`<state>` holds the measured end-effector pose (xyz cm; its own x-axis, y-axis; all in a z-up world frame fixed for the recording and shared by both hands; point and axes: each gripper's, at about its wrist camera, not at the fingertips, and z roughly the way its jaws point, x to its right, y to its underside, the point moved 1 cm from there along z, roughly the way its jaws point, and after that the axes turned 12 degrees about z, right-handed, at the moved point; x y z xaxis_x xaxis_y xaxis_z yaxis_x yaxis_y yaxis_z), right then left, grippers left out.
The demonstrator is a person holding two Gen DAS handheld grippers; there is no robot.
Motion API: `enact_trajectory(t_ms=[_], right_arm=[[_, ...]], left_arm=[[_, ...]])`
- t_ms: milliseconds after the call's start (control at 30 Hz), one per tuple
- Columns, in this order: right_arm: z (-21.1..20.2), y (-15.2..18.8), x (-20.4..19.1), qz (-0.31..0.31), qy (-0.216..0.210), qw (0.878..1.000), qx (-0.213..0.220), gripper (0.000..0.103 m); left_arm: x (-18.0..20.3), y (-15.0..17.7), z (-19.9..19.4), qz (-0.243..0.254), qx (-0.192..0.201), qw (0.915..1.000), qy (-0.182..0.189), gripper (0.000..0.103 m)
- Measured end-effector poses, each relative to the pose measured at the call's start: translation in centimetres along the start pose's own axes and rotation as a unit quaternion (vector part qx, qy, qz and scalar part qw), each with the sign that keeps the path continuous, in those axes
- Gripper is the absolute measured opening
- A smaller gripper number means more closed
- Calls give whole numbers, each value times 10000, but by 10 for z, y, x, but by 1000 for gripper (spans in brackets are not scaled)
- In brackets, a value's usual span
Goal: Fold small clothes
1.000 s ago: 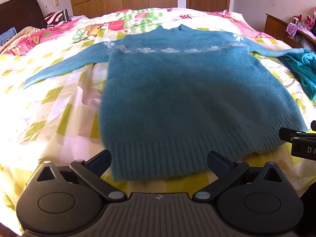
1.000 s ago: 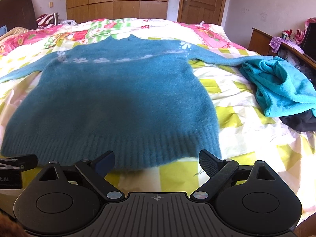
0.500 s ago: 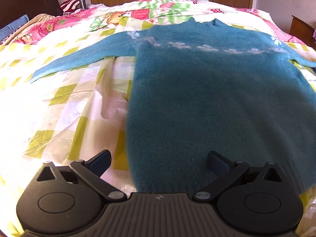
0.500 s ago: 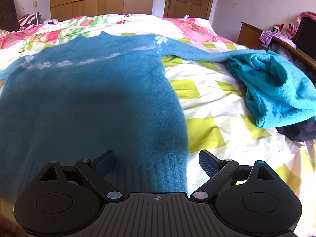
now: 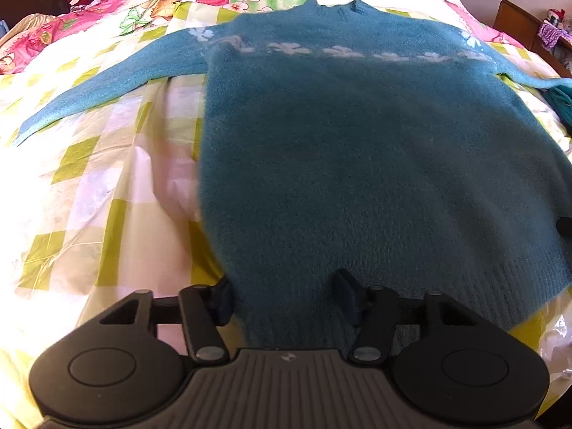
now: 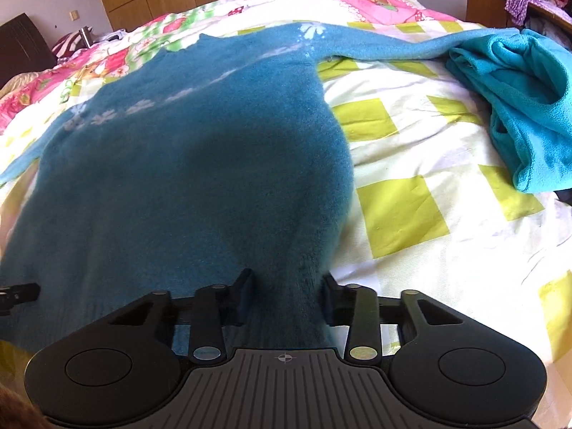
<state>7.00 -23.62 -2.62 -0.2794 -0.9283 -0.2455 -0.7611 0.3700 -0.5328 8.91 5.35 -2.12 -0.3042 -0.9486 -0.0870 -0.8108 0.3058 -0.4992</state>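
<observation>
A checked bedspread point(image 5: 89, 193) covered the whole bed ahead of both claws, and on it the blue sweater point(image 5: 357, 150) lay flat, its long axis running straight away from the claws, hem nearest and collar farthest. One sleeve point(image 5: 107, 82) stretched out ahead and to the left of the left gripper point(image 5: 282, 293); the other sleeve point(image 6: 386, 44) ran ahead and to the right of the right gripper point(image 6: 287, 291), ending at a crumpled teal garment point(image 6: 518, 107) well off to that side.

Each claw sat at a hem corner. The left gripper had narrowed around the near left corner, with knit bunched between its pads. The right gripper looked likewise closed in on the near right corner, fabric gathered up between its fingers.

Since both corners were equally in hand and the collar lay dead ahead, the next move probably called for carrying the hem forward along that axis, both hands together, to keep the fold square.
</observation>
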Motion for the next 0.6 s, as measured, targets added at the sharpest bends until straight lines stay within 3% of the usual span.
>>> enact_trajectory(t_ms=[133,333,467,533,600], right_arm=[[-9,3,-7,38,-23,9998,-175,18],[-26,24,-14,-16,-133,9985,-532,17],[-27,24,-12,69,-128,9977,-669,23],[-28,13,-2,374,-156,9969,-667,29],[-35,0,9,692,-235,9963,-450,31]], left_arm=[[-12,7,-8,55,-61,9999,69,50],[-20,15,-22,203,-195,9996,-69,48],[-21,13,-41,340,-65,9984,-442,48],[-19,7,-55,354,207,9965,-733,48],[-13,-5,-62,364,449,9951,-801,48]])
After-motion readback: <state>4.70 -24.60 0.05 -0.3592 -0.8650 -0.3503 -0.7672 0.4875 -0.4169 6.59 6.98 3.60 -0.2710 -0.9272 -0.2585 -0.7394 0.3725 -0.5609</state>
